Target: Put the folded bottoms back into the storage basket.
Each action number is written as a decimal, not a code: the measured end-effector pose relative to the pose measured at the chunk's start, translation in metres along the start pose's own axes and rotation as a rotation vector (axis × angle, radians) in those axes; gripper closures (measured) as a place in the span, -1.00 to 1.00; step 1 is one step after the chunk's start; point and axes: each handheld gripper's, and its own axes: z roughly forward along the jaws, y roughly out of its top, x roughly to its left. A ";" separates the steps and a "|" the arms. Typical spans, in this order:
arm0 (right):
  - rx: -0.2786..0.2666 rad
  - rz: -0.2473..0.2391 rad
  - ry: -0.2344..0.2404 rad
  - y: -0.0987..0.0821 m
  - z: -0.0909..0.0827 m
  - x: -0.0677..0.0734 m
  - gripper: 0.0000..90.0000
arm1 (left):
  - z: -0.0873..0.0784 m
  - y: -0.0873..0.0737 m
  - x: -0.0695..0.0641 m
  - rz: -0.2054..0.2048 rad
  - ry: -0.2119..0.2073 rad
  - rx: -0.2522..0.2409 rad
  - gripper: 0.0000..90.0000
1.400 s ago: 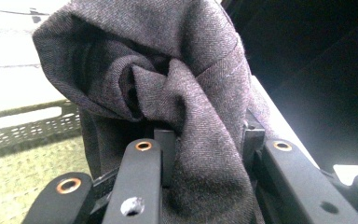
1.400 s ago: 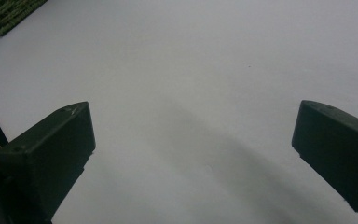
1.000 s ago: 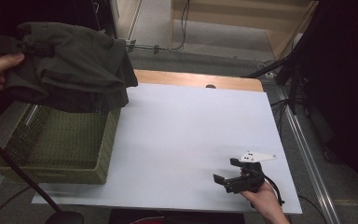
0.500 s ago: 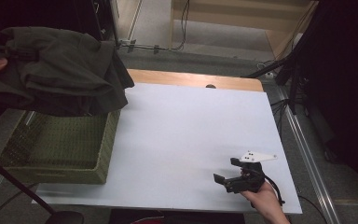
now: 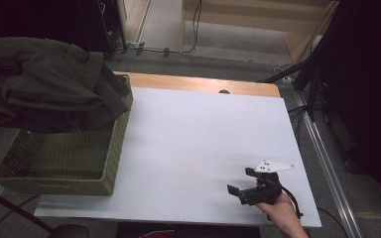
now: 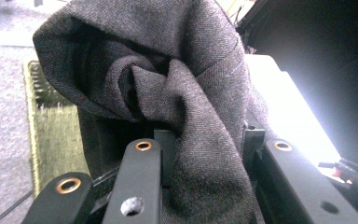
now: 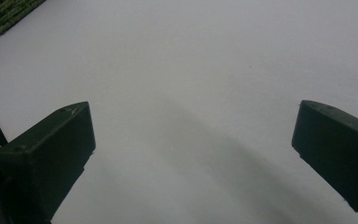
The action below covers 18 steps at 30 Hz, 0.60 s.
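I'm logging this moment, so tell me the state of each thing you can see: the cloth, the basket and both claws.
Cloth: bunched up, lifted above the basket, pinched in the left claw.
Basket: upright at the table's left edge, its visible part bare.
Left claw: shut on the cloth.
Right claw: open, holding nothing, low over the white table.

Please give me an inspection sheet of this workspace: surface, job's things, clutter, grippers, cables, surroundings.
Surface: white table top, wooden strip at far edge.
Job's things: dark garment bunched, hanging over the green woven basket at the table's left.
Clutter: nothing seen.
Grippers: left gripper clamped on the garment; right gripper open, low over the white top.
Cables: black cable on right gripper; cables on far floor.
Surroundings: dark stands, grey floor.
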 end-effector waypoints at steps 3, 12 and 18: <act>0.001 0.002 0.003 0.000 0.000 0.001 -1.00 | -0.002 -0.002 0.005 -0.008 -0.002 0.004 0.56; 0.003 0.001 0.004 0.000 0.000 0.001 -1.00 | 0.000 -0.011 0.013 -0.008 0.000 0.027 0.56; 0.002 0.000 0.003 0.000 0.000 0.001 -1.00 | 0.017 -0.019 0.015 -0.012 -0.007 0.067 0.56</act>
